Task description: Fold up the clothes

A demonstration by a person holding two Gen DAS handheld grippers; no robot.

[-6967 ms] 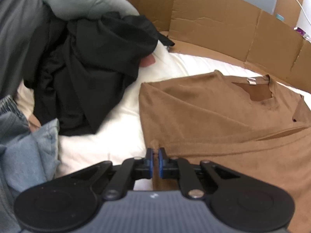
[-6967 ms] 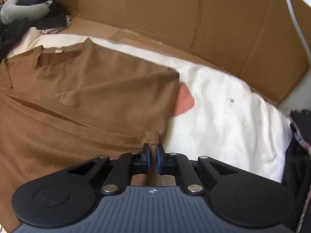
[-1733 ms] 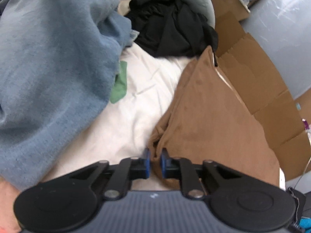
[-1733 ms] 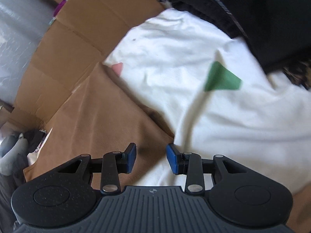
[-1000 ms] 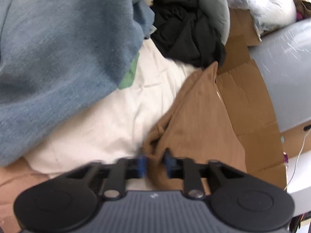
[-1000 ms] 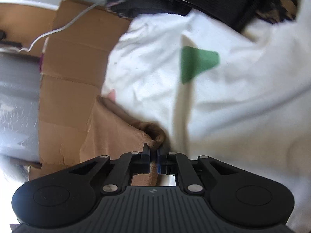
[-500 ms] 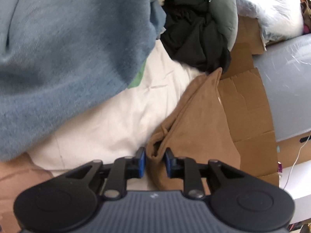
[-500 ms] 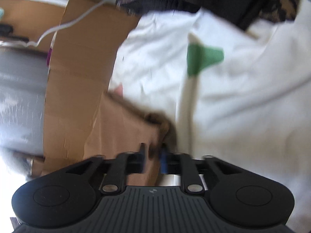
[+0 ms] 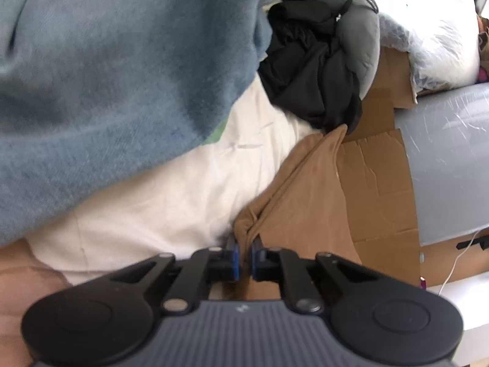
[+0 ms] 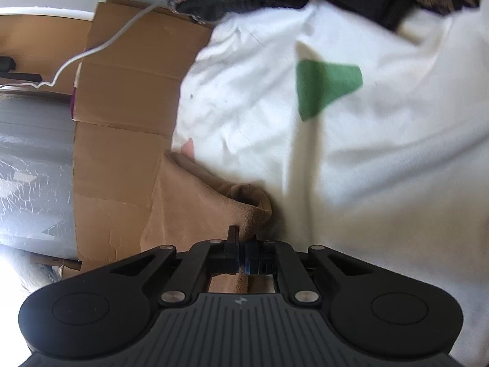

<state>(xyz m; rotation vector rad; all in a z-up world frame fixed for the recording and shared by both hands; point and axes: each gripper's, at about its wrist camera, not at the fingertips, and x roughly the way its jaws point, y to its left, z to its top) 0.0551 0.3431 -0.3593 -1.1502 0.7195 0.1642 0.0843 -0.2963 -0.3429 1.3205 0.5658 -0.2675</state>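
White bedding [image 10: 382, 168] is serving as the work surface, and the brown shirt [image 9: 305, 202] is lying along its edge against the cardboard wall [image 9: 376, 171], with the left gripper [image 9: 243, 260] clamping a bunched corner of it and the right gripper [image 10: 241, 260] pinching another corner shut. Both ends being held and the cloth sagging between them, this is looking like a fold in mid-carry, so the next move is calling for level, taut corners laid squarely over the shirt, clear of the blue garment [image 9: 122, 76], the black clothes [image 9: 308, 70] and the green patch [image 10: 324, 85].
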